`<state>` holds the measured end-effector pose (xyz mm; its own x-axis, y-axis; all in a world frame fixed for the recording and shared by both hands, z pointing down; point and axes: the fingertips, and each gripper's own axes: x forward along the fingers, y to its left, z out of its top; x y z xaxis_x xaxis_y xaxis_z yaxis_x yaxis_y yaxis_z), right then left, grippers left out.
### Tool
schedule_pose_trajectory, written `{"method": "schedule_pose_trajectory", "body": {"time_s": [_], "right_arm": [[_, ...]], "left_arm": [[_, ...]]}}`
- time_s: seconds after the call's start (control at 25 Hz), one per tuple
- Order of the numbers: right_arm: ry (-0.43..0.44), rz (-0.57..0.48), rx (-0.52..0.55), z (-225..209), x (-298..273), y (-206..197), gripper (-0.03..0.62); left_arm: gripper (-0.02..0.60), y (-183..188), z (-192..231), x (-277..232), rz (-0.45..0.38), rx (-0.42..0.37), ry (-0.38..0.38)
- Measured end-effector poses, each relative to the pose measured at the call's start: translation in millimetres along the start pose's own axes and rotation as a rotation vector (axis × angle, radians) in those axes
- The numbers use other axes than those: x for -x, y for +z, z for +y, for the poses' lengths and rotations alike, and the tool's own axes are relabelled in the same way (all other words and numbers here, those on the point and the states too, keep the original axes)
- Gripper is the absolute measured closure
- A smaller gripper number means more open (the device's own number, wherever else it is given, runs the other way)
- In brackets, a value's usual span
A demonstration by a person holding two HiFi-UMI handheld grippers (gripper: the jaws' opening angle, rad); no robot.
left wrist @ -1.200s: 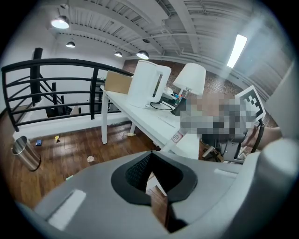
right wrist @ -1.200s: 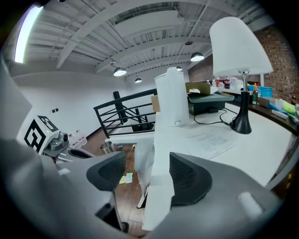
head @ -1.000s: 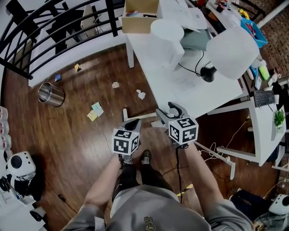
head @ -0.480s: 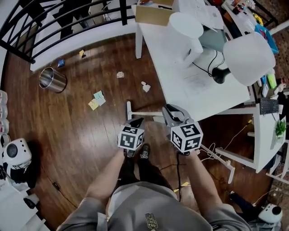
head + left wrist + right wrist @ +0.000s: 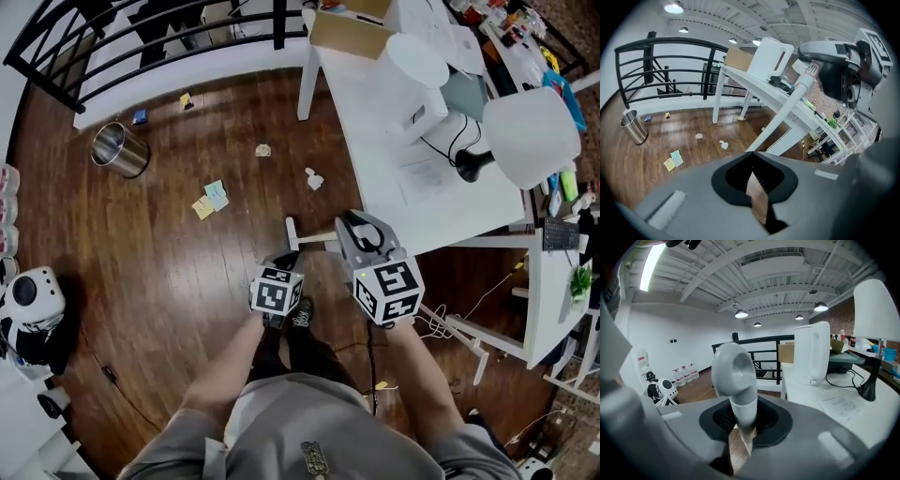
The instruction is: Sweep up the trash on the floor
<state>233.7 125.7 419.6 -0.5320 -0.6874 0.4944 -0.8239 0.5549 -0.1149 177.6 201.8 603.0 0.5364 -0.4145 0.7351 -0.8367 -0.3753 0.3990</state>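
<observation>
The sweeping looks barely begun, if begun at all: every bit of trash in sight lies loose on the wood floor (image 5: 169,262). The yellow and teal sticky notes (image 5: 211,197) sit out in the open, a crumpled white paper (image 5: 314,178) lies near the table leg, a small scrap (image 5: 263,150) is a little beyond it, and two more bits (image 5: 187,100) lie close to the railing, near the metal bin (image 5: 120,148). None of it is gathered into a pile and none is in the bin as far as the head view shows. The right gripper (image 5: 361,234) is clamped around a white handle (image 5: 738,380) with a gray cap, which stands upright between its jaws. It is probably a broom, though its lower end is mostly hidden behind the grippers, and only a white bar (image 5: 309,239) low by the floor hints at the head. The left gripper (image 5: 281,262) has its jaws drawn nearly together with nothing between them, just a thin wedge of floor showing through. It hangs just beside the right one and is not on the handle. The tool is beside the white table (image 5: 412,159), well apart from the notes and scraps, so what is left is essentially the whole job: carrying the broom to the trash, drawing the pieces together and getting them off the floor
</observation>
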Motion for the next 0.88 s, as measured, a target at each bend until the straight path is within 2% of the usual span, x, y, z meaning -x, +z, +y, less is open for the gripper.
{"method": "schedule_pose_trajectory", "body": {"time_s": [0.08, 0.24, 0.44, 0.56, 0.72, 0.8, 0.84, 0.88], "right_arm": [[-0.003, -0.005, 0.015, 9, 4, 8, 0.536], [-0.007, -0.027, 0.040, 27, 17, 31, 0.537], [-0.022, -0.048, 0.047, 48, 37, 63, 0.536], [-0.022, -0.064, 0.036, 60, 49, 81, 0.536], [0.027, -0.093, 0.043, 91, 66, 109, 0.536], [0.058, -0.119, 0.058, 111, 77, 122, 0.536], [0.067, -0.130, 0.066, 119, 83, 127, 0.536], [0.071, -0.138, 0.071, 124, 87, 130, 0.536]], "left_arm": [[0.574, -9, -2, 1, -0.007, 0.004, -0.008], [0.432, -17, -14, -1, -0.018, -0.002, -0.051], [0.365, -7, -23, 0, -0.033, -0.042, -0.077], [0.353, 7, -30, 6, -0.045, -0.097, -0.093], [0.328, 25, -36, 15, -0.065, -0.226, -0.084], [0.327, 36, -34, 21, -0.102, -0.294, -0.047], [0.399, 42, -32, 25, -0.125, -0.335, -0.025], [0.508, 45, -30, 29, -0.139, -0.377, -0.006]]}}
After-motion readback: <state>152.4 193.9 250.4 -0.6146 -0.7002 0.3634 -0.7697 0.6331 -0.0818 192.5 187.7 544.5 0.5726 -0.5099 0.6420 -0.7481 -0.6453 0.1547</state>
